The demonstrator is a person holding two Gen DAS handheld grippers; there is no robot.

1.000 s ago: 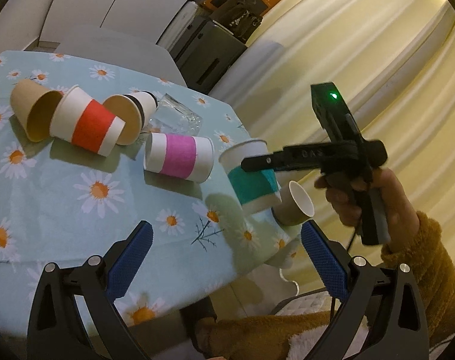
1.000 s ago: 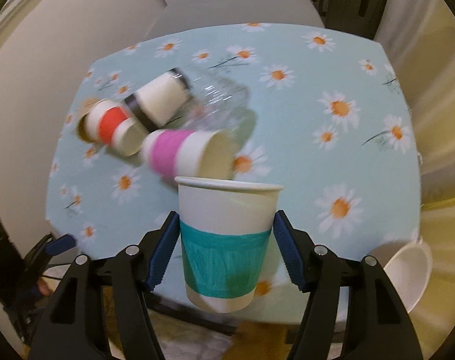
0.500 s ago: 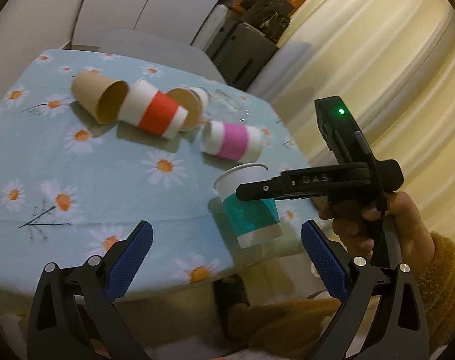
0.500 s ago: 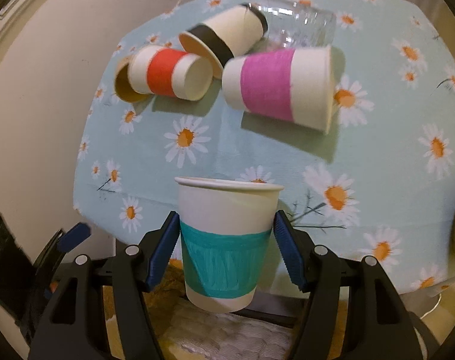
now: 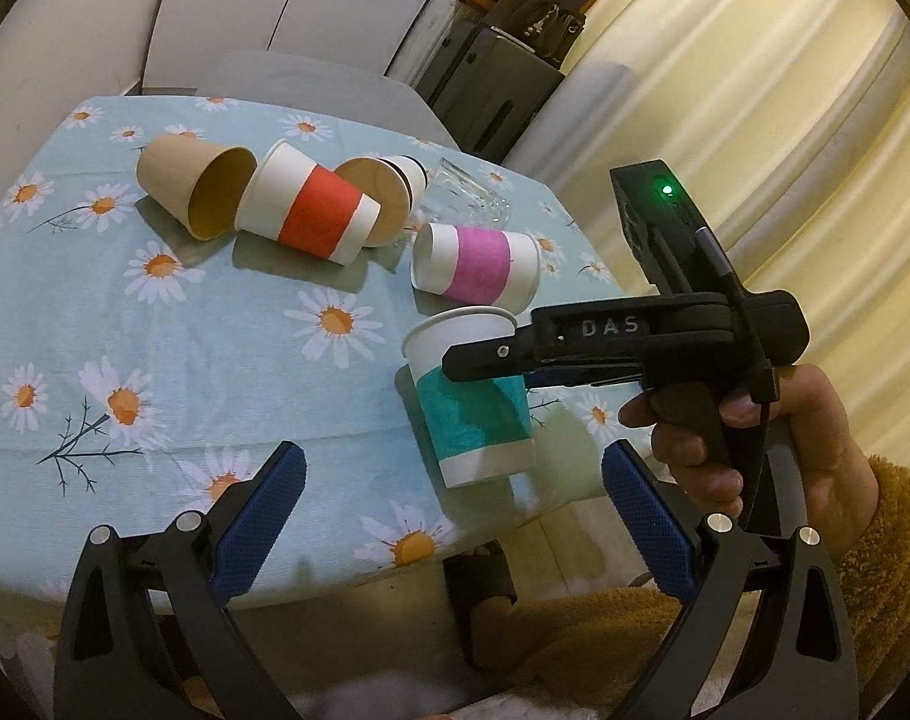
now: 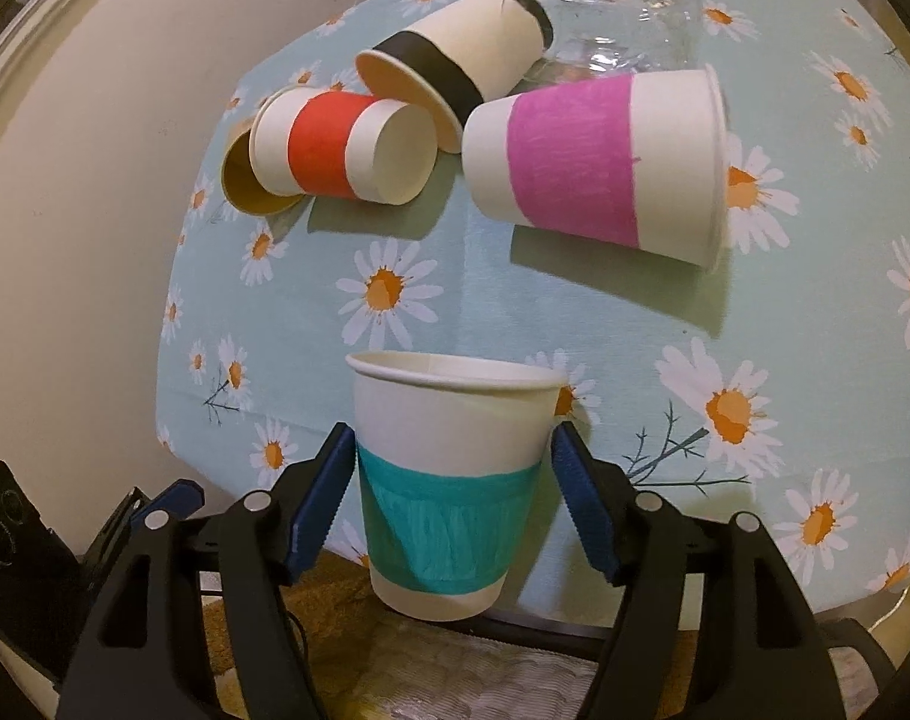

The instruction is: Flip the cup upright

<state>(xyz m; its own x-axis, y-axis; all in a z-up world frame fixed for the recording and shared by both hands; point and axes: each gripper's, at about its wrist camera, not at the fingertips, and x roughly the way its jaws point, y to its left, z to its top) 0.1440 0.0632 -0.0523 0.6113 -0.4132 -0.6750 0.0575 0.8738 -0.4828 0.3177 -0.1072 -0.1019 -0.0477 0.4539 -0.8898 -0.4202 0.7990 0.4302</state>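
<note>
Teal-banded cup (image 6: 449, 480) (upright) in right gripper (image 6: 455, 504), at table edge (image 6: 173, 420)

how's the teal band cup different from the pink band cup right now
The teal-band cup stands mouth-up, clamped in the right gripper; the pink-band cup lies on its side on the tablecloth, free of either gripper. Band colours differ. Both are white paper cups.

My white cup (image 6: 449, 480) wears a teal band. Others carry red (image 6: 341, 147), magenta (image 6: 592, 162) and black (image 6: 455, 63) bands; one is plain brown (image 5: 194, 186). The desk (image 5: 227, 360) cloth is pale blue with white, orange-centred daisies.
</note>
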